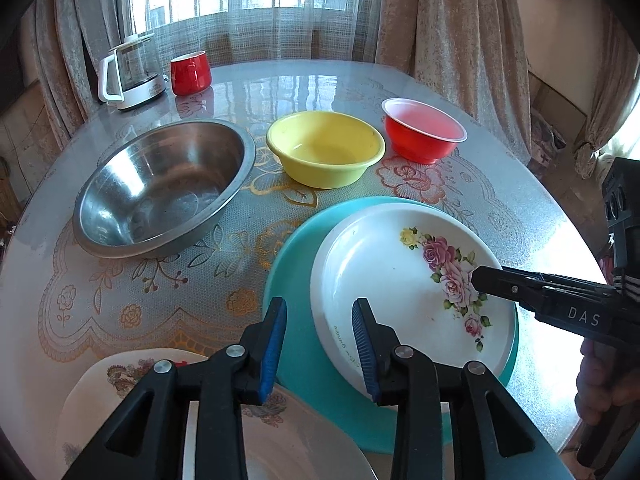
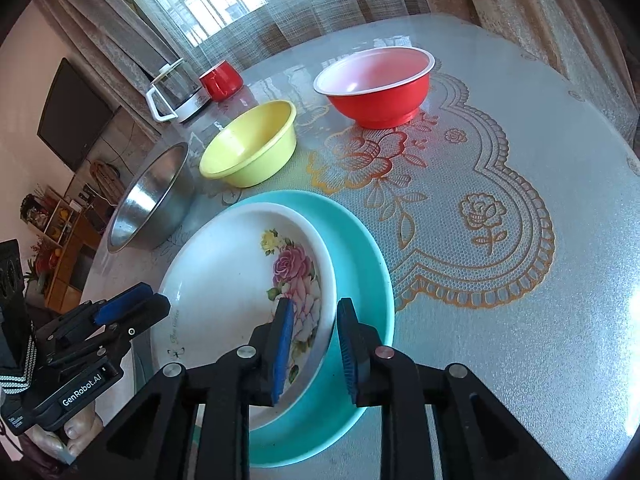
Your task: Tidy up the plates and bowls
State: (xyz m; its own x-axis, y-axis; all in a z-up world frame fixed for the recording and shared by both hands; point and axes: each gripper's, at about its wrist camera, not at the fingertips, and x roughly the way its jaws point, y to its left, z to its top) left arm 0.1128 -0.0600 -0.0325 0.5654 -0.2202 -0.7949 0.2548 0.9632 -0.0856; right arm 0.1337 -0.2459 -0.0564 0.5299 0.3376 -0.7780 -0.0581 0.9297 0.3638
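Centrally, white floral plate (image 1: 400, 280) on teal plate (image 1: 296, 264), both tools apart

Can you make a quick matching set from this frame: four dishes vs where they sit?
Things:
1. white floral plate
2. steel bowl
3. yellow bowl
4. red bowl

Places, as the left wrist view shows them:
A. middle of the bowl row
B. right end of the bowl row
C. lying in the teal plate
D. left end of the bowl row

Pairs: 1-C, 2-D, 3-A, 4-B
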